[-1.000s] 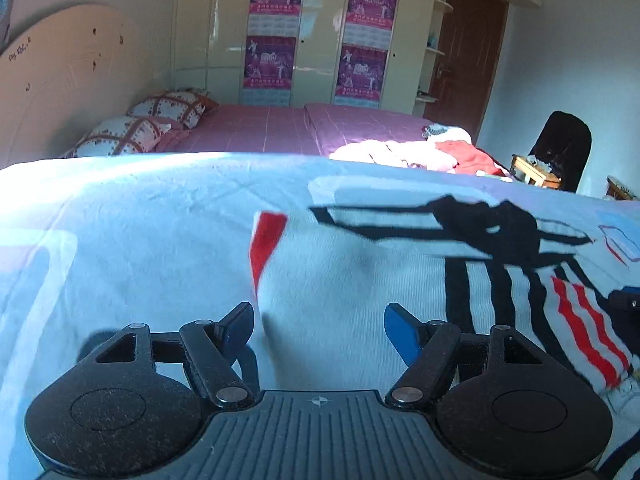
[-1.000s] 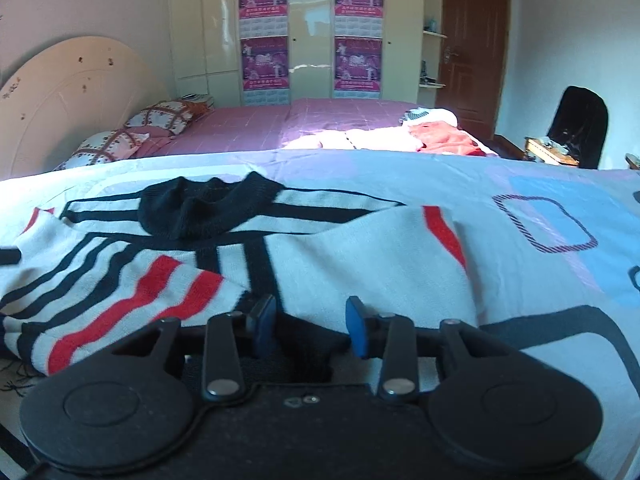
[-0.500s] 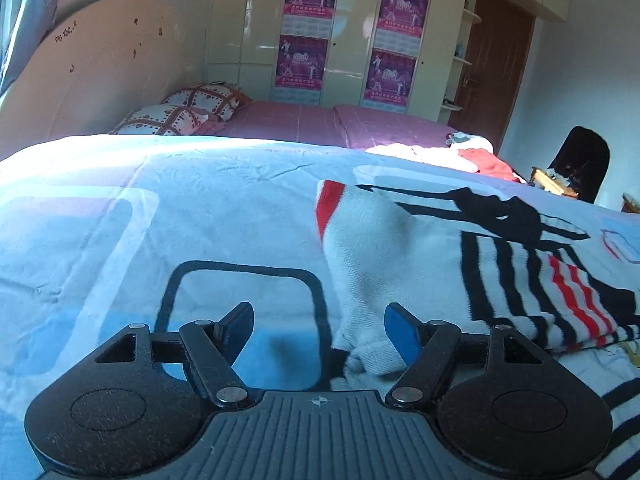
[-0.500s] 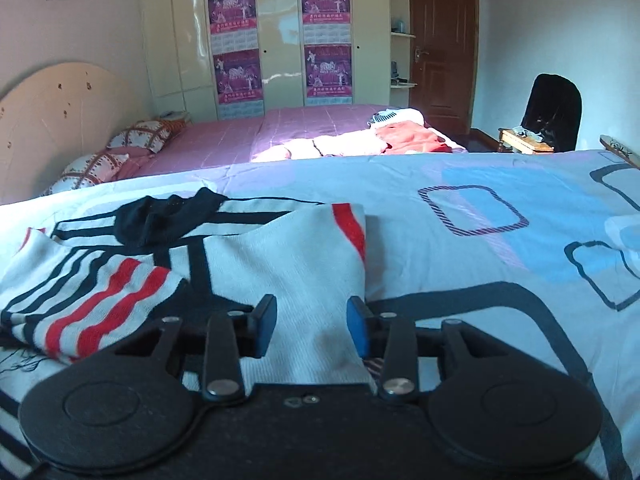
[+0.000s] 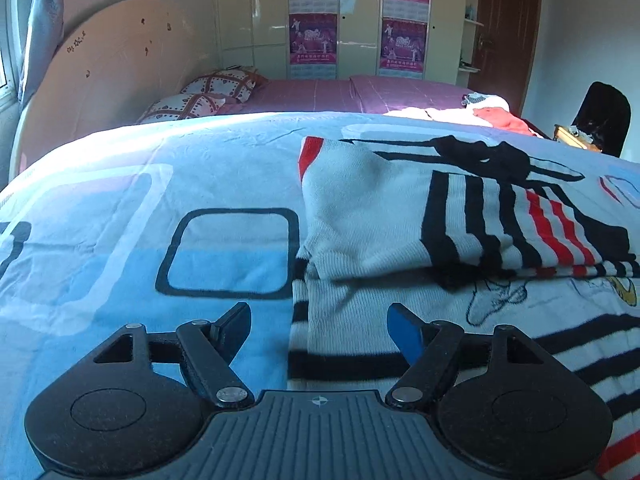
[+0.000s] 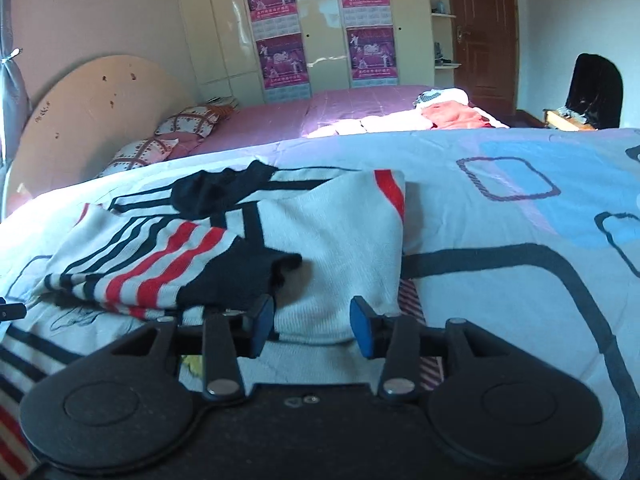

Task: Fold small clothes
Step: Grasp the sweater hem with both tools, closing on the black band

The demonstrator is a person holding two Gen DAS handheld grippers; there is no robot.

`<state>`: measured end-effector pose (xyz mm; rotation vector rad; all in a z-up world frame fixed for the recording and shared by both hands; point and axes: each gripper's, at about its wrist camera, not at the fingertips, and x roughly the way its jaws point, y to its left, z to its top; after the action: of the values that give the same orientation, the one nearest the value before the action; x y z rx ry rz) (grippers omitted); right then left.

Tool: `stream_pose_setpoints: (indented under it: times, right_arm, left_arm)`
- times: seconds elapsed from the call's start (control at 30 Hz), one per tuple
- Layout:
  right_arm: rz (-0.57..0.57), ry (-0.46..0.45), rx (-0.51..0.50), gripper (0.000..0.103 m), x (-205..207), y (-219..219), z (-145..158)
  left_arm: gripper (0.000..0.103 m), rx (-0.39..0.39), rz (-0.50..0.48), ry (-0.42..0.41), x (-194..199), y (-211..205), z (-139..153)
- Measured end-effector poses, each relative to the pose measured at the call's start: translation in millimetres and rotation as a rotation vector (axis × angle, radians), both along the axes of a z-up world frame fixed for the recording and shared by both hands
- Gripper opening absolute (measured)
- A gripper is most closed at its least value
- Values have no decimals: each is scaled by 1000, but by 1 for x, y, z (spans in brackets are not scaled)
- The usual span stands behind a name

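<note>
A small white sweater (image 5: 372, 216) with black and red stripes and a black collar lies on the blue patterned bedspread (image 5: 120, 216). Both sleeves are folded inward across its body. My left gripper (image 5: 319, 326) is open and empty, hovering over the sweater's lower left edge. My right gripper (image 6: 312, 322) is open and empty, just above the folded right sleeve (image 6: 344, 240) near the sweater's (image 6: 160, 264) lower right side. A cartoon drawing shows on the sweater's front below the sleeves.
The bedspread (image 6: 520, 240) extends wide to both sides. Behind it is a pink bed (image 5: 340, 92) with pillows (image 5: 200, 96) and a pile of clothes (image 6: 440, 114). A black chair (image 6: 596, 92) stands at the far right by a brown door (image 6: 480, 32).
Both grippers have pulled back toward me from the sweater's upper part to its lower edge. The sleeves now lie folded over the body. Both grippers stayed open.
</note>
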<state>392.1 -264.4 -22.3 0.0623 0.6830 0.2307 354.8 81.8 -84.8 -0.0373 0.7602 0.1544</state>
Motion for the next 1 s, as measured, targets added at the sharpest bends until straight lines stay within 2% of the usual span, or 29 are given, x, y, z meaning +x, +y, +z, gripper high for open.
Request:
stream_pose_setpoints:
  times: [0.2,0.27,0.4,0.5,0.57,0.6,0.67,0.73,0.87,0.93,1.0]
  right_arm:
    - [46,42,17,54,-20,-12,-1]
    - [47,62,38,59,-32,-20,-1]
    - [11,135,144,62,-62,-47,-2]
    - [-49,186,214,62,-96,-67,-8]
    - [-79,232,292,60,-122,-80,-16]
    - [-84,253,328,58,-136,-84,-20]
    - [-94,279,378,58,-166,-87,-26]
    - [-89,289,449,58,-194,-87,-31]
    - [-50,316,577,56,-233,-77,-40]
    - [-45,324,623,56,-244,-70,-44]
    - [-56,316,660,54,-248,-64,-46]
  left_arm:
    - [77,17,24,21,-40,-19,-1]
    - [91,9,27,23,-52,-23,-2]
    - [92,-68,1,26,-87,-15,-5]
    - [91,-202,1,39,-126,10,-12]
    - [88,-328,-8,28,-156,29,-15]
    - [84,-379,-14,26,-169,36,-16]
    - [63,-469,-16,22,-197,50,-20]
    - [59,-598,-24,15,-217,64,-27]
    - [59,-819,-98,18,-228,76,-47]
    - [59,-891,-144,36,-219,78,-56]
    - [59,-928,-187,68,-207,78,-60]
